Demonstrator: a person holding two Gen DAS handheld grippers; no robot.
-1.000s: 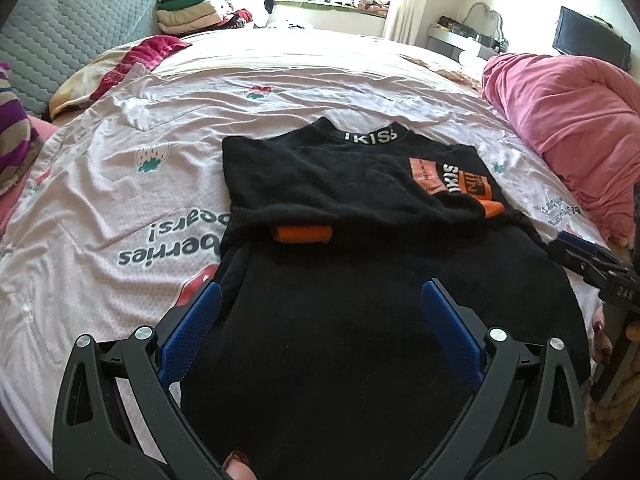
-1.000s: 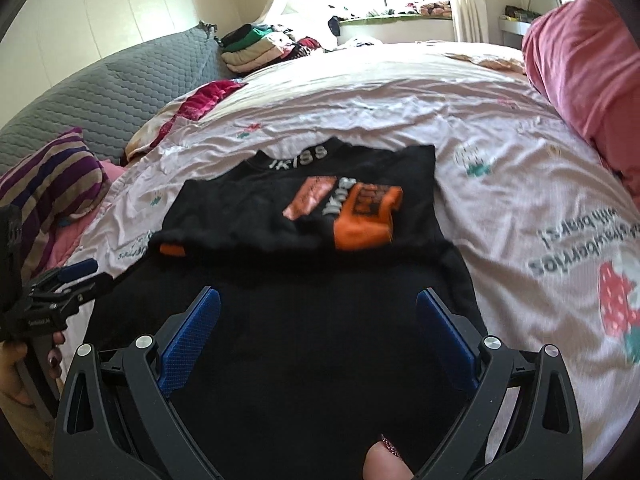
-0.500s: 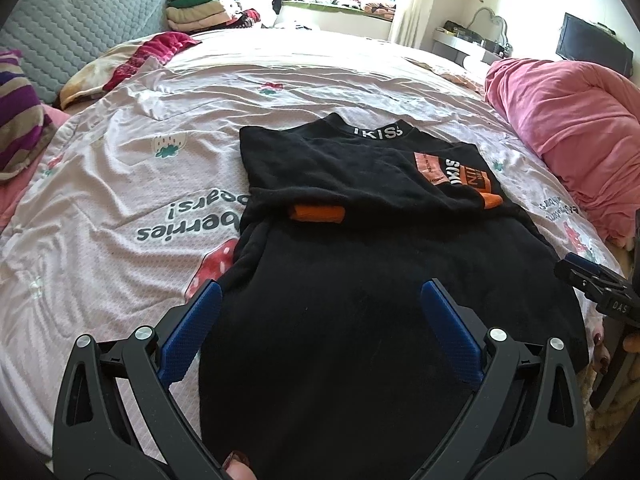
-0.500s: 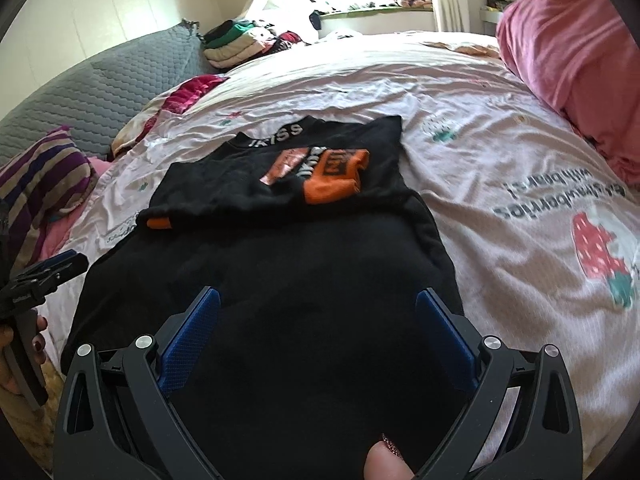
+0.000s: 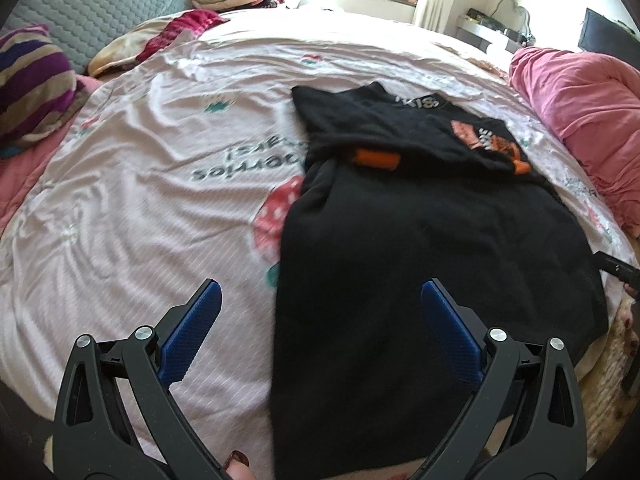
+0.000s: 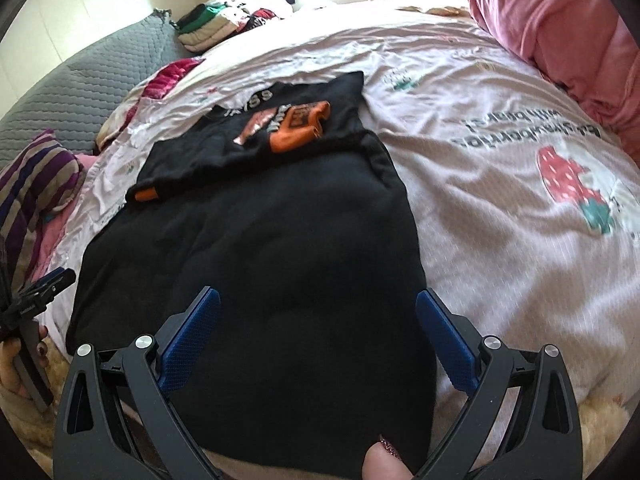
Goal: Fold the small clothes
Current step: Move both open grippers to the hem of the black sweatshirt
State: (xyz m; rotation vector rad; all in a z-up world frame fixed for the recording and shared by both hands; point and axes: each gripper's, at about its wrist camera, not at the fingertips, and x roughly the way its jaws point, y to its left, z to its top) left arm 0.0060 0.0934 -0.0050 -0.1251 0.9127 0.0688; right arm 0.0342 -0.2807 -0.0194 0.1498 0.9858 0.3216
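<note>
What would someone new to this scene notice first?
A black shirt lies spread mid-bed, its sleeves folded in, showing orange cuffs. It rests on a pink strawberry-print sheet, with both grippers, left and right, open over its near hem. A pink quilt is heaped on the bed's right.

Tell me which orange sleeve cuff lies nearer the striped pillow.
The small plain orange cuff at the folded sleeve's end, on the garment's edge facing the striped pillow. The other orange cuff lies mid-chest beside the printed lettering.
</note>
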